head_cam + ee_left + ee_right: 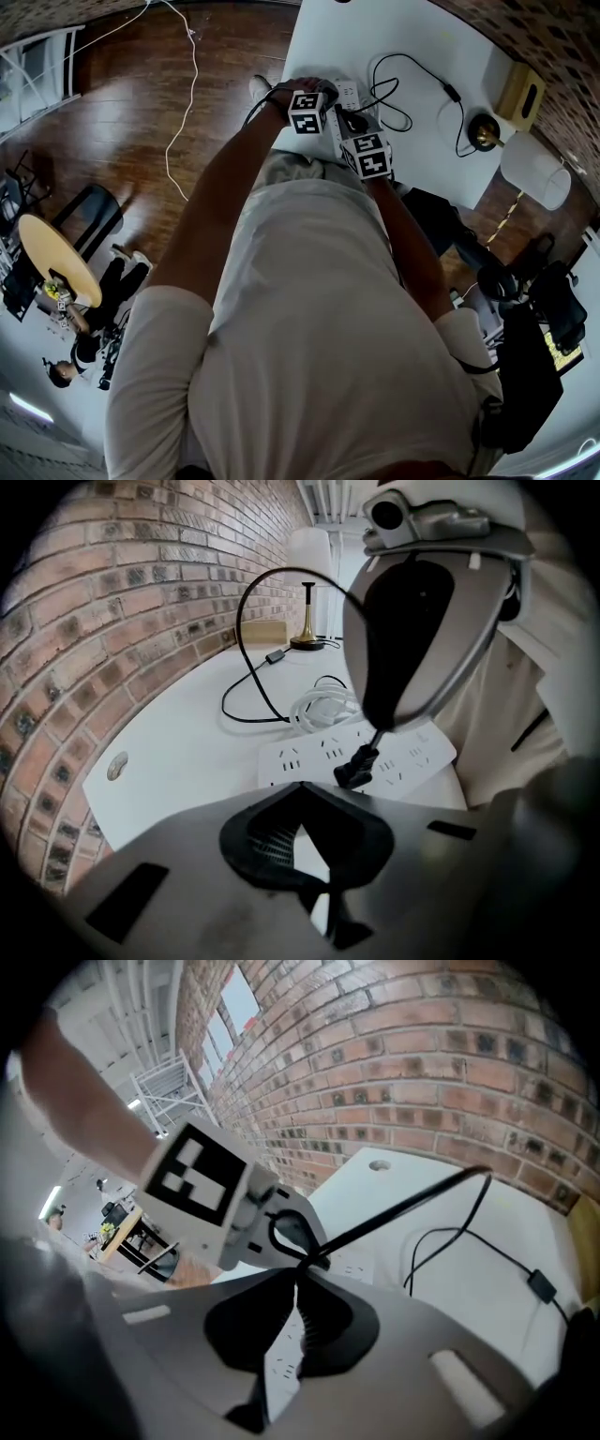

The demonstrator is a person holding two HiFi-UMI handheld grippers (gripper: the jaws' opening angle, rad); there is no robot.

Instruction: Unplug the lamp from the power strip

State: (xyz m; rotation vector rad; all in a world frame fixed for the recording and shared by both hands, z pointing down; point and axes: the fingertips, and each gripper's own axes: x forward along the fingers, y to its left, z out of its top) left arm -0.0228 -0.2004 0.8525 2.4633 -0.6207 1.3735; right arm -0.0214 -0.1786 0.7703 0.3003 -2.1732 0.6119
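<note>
A black plug (354, 767) sits tilted over a socket near the middle of a white power strip (300, 757), which lies at the near edge of a white table (178, 752). No view shows whether its pins are clear of the socket. The right gripper (302, 1262) pinches the black cord (403, 1208) just behind the plug, its 2 jaws closed tight on it, and the cord runs taut up and away from the tips. The left gripper (302, 791) points at the near end of the strip, its 2 jaws drawn together with nothing between them and only a sliver of white table showing through. Whether its tips touch the strip cannot be told. The cord arcs and loops across the tabletop to the lamp (309, 555), which stands with brass base and white shade at the far end, close to a brick wall (122, 602). A coiled white cable (319, 705) lies just behind the strip. A dark wooden floor (122, 103) spreads beside the table.
</note>
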